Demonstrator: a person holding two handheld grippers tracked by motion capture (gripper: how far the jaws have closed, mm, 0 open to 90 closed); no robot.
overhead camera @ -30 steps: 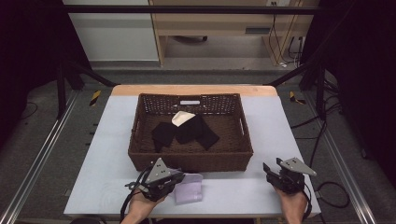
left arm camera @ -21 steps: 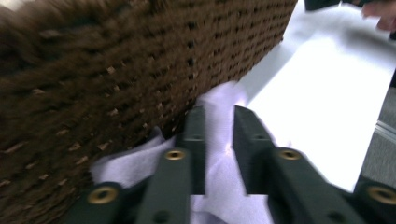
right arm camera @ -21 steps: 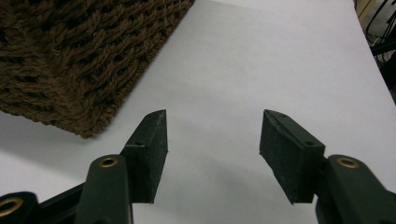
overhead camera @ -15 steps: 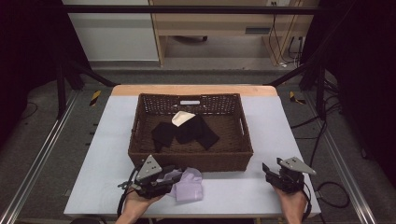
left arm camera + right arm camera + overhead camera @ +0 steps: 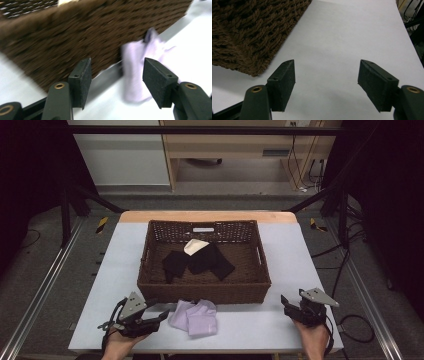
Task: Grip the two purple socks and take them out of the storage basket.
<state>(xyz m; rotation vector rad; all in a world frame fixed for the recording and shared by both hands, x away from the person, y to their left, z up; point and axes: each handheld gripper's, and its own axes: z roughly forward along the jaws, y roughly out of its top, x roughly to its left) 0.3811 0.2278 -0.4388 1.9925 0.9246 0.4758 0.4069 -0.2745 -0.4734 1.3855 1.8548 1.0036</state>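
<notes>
While the wicker basket (image 5: 205, 290) takes up the middle of the table (image 5: 300, 255), the work in hand sits just in front of its near wall: a lilac cloth (image 5: 195, 316), crumpled, lying flat on the table and almost touching the basket. Inside the basket lie black cloths (image 5: 197, 261) and a cream piece (image 5: 195, 246). The left gripper (image 5: 159, 317) sits in front of the basket's near-left corner, the lilac cloth just to its right; its jaws have just been opening and now stand wide apart with nothing between them. The cloth's longer side seems to run along the basket wall. The right gripper (image 5: 286, 303), at the near-right corner, is farther from the cloth, jaws apart and empty.
</notes>
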